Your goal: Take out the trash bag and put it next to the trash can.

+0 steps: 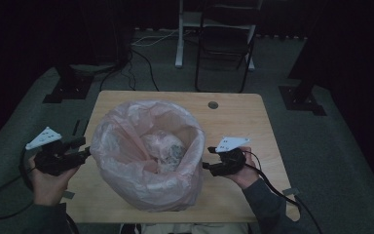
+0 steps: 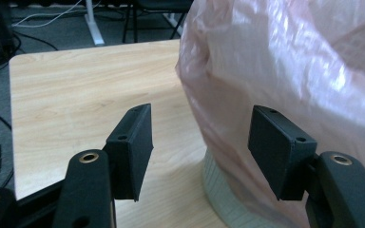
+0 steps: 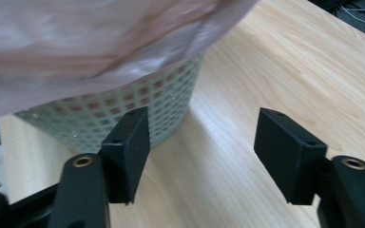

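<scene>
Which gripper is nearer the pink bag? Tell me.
Left. The left gripper sits right at the pink bag, at its left side; the right gripper is just off its right side.

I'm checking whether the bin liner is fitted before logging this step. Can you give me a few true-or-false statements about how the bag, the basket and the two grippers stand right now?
1. The pink plastic bag lines the mesh basket and drapes over its rim. True.
2. The left gripper is clamped on the bag. False: its jaws stand open with nothing pressed between them, beside the bag.
3. The right gripper is open and holds nothing. True.
4. The basket stands on the floor. False: it stands on the wooden table.
5. Crumpled material lies inside the bag. True.
</scene>
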Demonstrator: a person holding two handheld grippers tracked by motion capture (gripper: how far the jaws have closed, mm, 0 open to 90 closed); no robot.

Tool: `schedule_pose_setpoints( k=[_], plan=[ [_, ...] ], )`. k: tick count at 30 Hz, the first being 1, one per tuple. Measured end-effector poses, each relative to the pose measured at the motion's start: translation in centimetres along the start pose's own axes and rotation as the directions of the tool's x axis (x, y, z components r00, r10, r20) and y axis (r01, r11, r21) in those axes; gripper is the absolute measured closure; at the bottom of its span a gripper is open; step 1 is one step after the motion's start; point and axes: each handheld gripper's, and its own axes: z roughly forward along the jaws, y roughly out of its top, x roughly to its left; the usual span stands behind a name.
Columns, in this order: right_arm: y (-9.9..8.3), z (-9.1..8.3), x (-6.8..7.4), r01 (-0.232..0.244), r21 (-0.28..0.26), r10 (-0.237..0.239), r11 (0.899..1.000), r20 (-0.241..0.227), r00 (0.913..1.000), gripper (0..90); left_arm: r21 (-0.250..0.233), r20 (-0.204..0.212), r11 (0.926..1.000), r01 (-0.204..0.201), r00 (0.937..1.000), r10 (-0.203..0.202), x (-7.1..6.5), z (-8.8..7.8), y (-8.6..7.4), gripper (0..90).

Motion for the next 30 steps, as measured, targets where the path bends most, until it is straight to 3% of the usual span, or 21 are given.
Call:
schedule_pose_setpoints(
  k=[5, 10, 15, 23, 25, 28, 30],
  plan=[
    [-0.4, 0.0, 1.0, 0.014, -0.015, -0.014, 1.000, -0.012, 0.9998, 31.4, -0.009, -0.007, 1.0000, -0.003, 1.0000, 0.003, 0.0, 0.0, 0.6, 40.8],
    [-0.6, -0.8, 2.5, 0.043, -0.080, -0.046, 0.996, -0.025, 0.9986, 26.7, -0.038, -0.018, 0.9993, 0.007, 0.9998, -0.008, 0.0, -0.4, 1.2, 40.9],
    [0.1, -2.0, 3.6, 0.088, -0.163, -0.091, 0.983, -0.012, 0.9958, 24.9, -0.065, -0.025, 0.9977, 0.020, 0.9995, -0.021, 0.1, -1.0, 1.7, 40.8],
    [0.7, -2.0, 4.5, 0.141, -0.226, -0.146, 0.964, -0.005, 0.9893, 25.2, -0.070, -0.015, 0.9975, 0.011, 0.9998, -0.012, -0.4, -1.0, 2.2, 40.8],
    [1.1, -2.1, 4.9, 0.156, -0.250, -0.164, 0.956, -0.011, 0.9863, 30.5, -0.073, -0.011, 0.9973, 0.012, 0.9999, -0.013, -0.4, -1.0, 2.3, 40.9],
    [1.3, -2.1, 5.0, 0.161, -0.260, -0.172, 0.952, -0.021, 0.9849, 38.3, -0.079, -0.010, 0.9968, 0.013, 0.9999, -0.014, -0.5, -1.0, 2.4, 40.9],
    [1.4, -2.4, 5.0, 0.165, -0.282, -0.182, 0.945, -0.036, 0.9827, 52.9, -0.079, -0.006, 0.9969, 0.005, 1.0000, -0.006, -0.7, -1.1, 2.5, 40.9]
  ],
)
